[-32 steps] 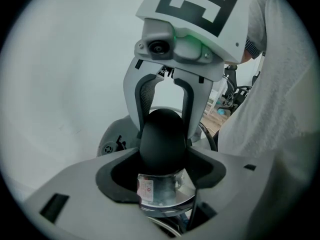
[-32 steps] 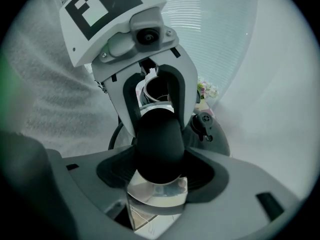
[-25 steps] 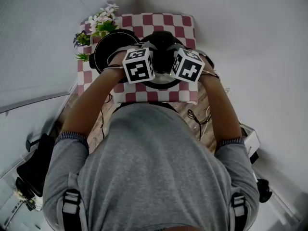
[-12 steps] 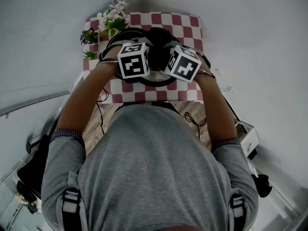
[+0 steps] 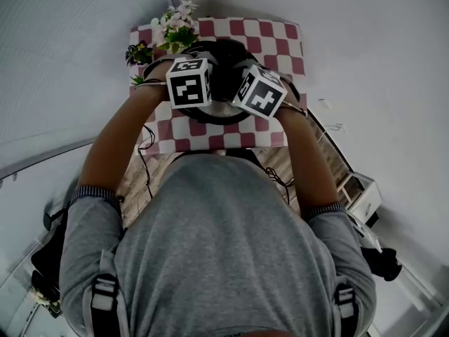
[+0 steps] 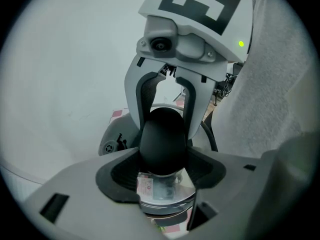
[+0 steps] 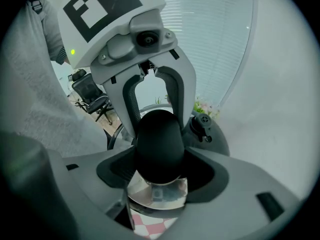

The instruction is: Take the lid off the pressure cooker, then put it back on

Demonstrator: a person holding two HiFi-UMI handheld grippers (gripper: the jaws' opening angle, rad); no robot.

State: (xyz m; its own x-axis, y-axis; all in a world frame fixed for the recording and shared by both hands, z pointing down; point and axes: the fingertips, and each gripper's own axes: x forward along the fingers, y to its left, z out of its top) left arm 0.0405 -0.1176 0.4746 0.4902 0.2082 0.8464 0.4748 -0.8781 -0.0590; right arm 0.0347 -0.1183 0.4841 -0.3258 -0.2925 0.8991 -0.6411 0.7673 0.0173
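Far centre on checked table [image 5: 280, 34]: pressure cooker [image 5: 223, 113], w/ lid [image 5: 226, 65] about over it; seated or not, can't tell. Clamped on lid's handle [image 6: 162, 139] from opp. sides w/ L gripper [image 6: 162, 171] & R gripper [image 7: 160, 170] jaws. Prob. mid-carry: next, centre on rim, lower level, twist shut.

My left gripper [image 6: 162, 160] and right gripper [image 7: 160, 161] meet nose to nose, both tipped steeply downward. Each has its jaws spread wide, with the pads pressed on the sides of the same black handle [image 6: 161, 136], one gripper from either end. From the head view, my two marker cubes [image 5: 188, 83] sit almost side by side. My forearms [image 5: 116, 149] stretch forward and converge, bare up to the cuffs near my elbows.
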